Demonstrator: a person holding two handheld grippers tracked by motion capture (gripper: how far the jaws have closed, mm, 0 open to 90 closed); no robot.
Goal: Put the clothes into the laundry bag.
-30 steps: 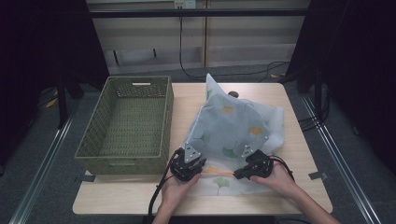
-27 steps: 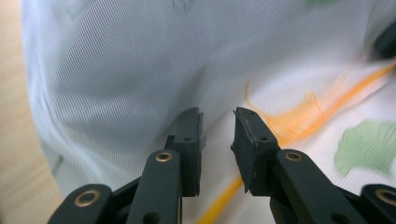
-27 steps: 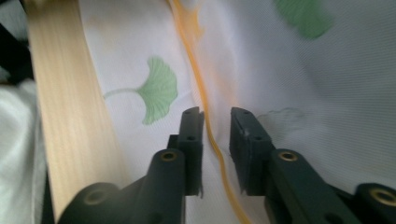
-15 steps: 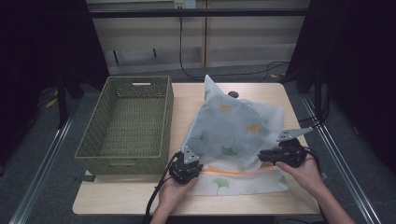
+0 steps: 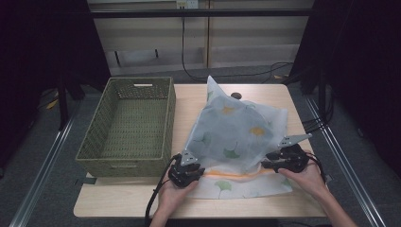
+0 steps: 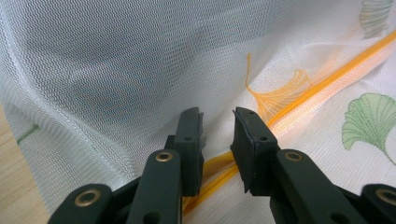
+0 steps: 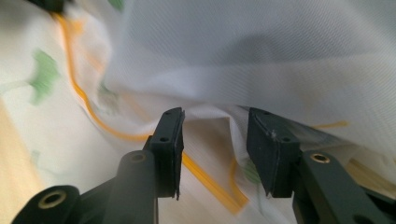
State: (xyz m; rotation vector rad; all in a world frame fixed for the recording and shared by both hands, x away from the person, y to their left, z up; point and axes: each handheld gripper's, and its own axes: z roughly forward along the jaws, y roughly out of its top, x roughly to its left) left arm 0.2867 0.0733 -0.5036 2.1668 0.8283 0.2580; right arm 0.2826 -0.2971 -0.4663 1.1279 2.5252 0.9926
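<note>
Mesh laundry bag (image 5: 236, 137), ginkgo print, orange zipper (image 6: 322, 84): centre frame. Left gripper (image 5: 188, 172) and right gripper (image 5: 276, 162): both released, at bag's lower edge. Wicker basket (image 5: 127, 156): left.

A green woven basket (image 5: 127, 125) sits at the left of the wooden table (image 5: 184, 101), beside black cables (image 5: 222, 74) behind

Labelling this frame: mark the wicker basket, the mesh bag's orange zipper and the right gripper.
wicker basket (image 5: 168, 116), high view, on its right wall.
orange zipper (image 6: 327, 79), left gripper view, mid-run of the orange line.
right gripper (image 7: 215, 140), right gripper view, midway between its open jaws.
</note>
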